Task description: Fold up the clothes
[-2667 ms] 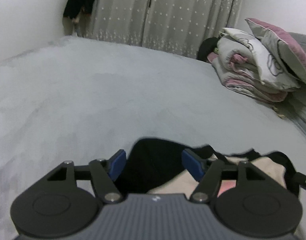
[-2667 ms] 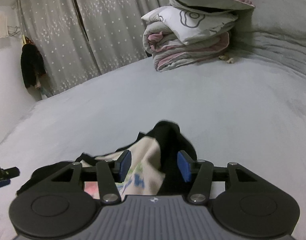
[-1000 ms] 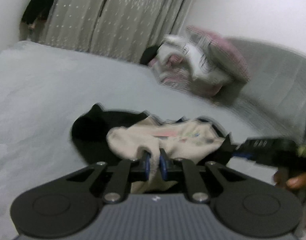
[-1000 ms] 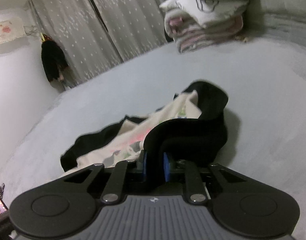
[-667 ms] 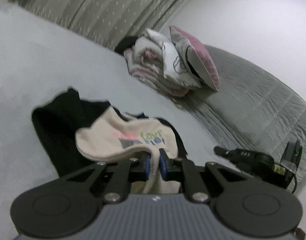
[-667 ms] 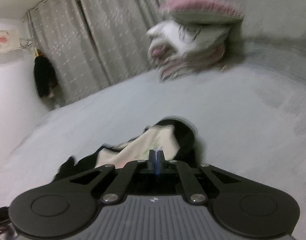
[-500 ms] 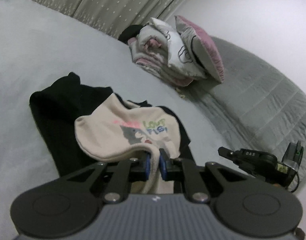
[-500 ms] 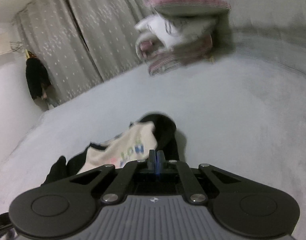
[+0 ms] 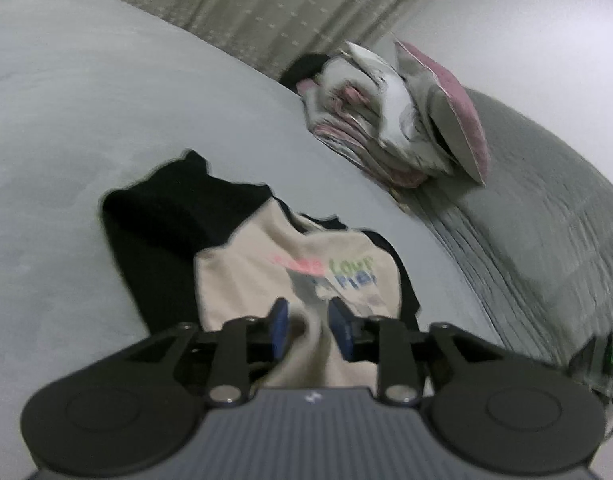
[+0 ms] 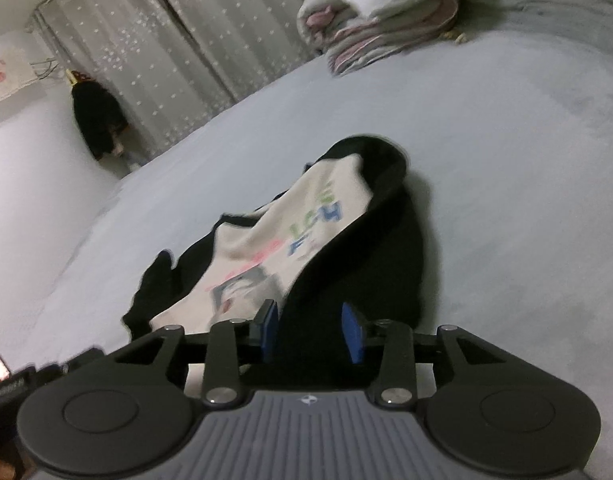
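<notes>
Garment: your shirt (image 9: 266, 272) lies crumpled on the bed (image 9: 66, 120), a cream front panel with a printed picture and coloured letters, black sleeves and black edging around it. From the right wrist view the same shirt (image 10: 306, 240) runs from just in front of your claw away toward the far middle of the bed.

Left claw: your left claw (image 9: 309, 330) sits over the near edge of the cream panel. Its jaws are opening; a raised fold of cream cloth stands between the blue pads, and there is a gap on each side of it, so the pads no longer press on it.

Right claw: your right claw (image 10: 309, 330) is at the near right end of the shirt, over its black part. Its jaws are opening too; black cloth fills most of the space between the pads, and the right pad stands clear of it. Whether the left pad touches the cloth you cannot tell.

Far right: a stack of folded bedding (image 9: 382, 128) with a pink-edged pillow (image 9: 454, 108) on top rests on the far right of the bed, well apart from the shirt.

Far side: grey dotted curtains (image 10: 178, 60) hang beyond the bed, and a dark garment (image 10: 98, 120) hangs by the wall at far left.
</notes>
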